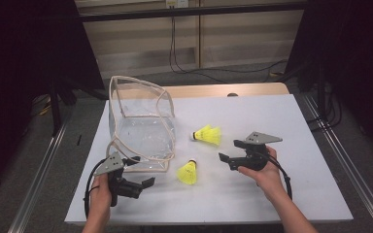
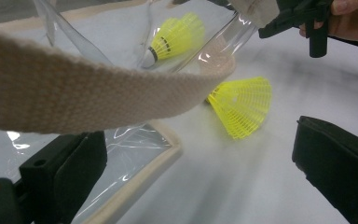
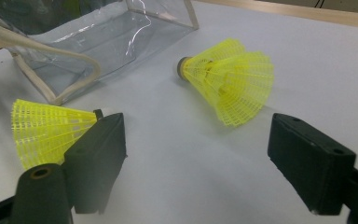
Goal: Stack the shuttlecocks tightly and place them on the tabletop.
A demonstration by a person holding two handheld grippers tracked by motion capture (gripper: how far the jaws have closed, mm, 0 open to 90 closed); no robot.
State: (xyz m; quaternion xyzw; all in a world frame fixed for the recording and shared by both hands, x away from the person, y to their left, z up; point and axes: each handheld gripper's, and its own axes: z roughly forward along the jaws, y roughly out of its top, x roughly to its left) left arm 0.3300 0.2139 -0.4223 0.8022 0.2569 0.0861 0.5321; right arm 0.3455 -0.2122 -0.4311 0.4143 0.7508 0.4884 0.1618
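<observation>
Clear pouch (image 1: 142, 127) blocks left, two shuttlecocks mid-table (well apart) (image 1: 208, 134) (image 1: 188, 172), right side open

— What surrounds the scene?

— A desk (image 1: 281, 194) covered in white, its pale wooden top showing as a strip (image 1: 223, 90) along the far edge, stands on a grey floor (image 1: 39, 160). Metal rails (image 1: 41, 165) run along the floor on both sides of it.

— And behind it?

— A light, panelled wall (image 1: 233, 34) with a dark horizontal bar (image 1: 189, 12) across it near the top. Black cables (image 1: 175, 53) hang down the wall from a small socket box (image 1: 177, 3) and trail over the floor. Dark drapes or screens (image 1: 24, 43) close off both sides, the right one (image 1: 354, 53) deep in shadow.

— The light?

— Even and from above; the white desk surface is the brightest area, the edges of the room fall dark.
</observation>
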